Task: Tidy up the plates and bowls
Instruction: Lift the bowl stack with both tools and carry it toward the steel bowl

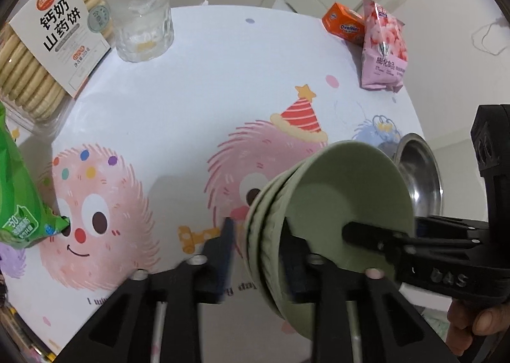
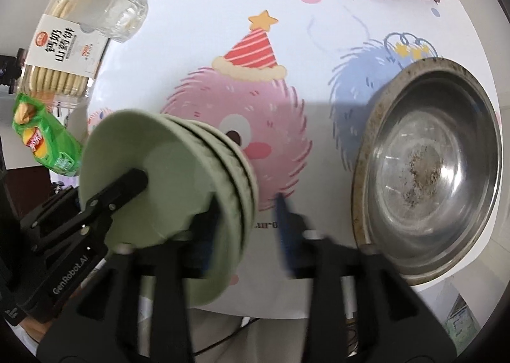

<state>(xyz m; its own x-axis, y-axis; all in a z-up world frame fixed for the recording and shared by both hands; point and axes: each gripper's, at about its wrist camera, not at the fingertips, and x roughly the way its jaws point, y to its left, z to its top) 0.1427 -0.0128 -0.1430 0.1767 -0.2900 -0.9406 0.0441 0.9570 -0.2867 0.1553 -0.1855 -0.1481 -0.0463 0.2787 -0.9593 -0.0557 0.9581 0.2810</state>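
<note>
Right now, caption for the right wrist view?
Right gripper straddles the tilted green bowl stack; steel basin at right.

the left gripper (image 1: 256,254) was open, its two fingers spread apart, the blue pad of the left finger (image 1: 227,248) free in the air and the right finger (image 1: 295,262) against the ribbed outside of the tilted stack of green bowls (image 1: 347,200). the right gripper (image 2: 245,229) was open too, one finger (image 2: 207,232) by the stack's outer wall and the other finger (image 2: 285,232) clear of it. each gripper showed in the other's view with one black finger reaching inside the top bowl. part of a hand (image 1: 478,324) showed under the right gripper's body.
</note>
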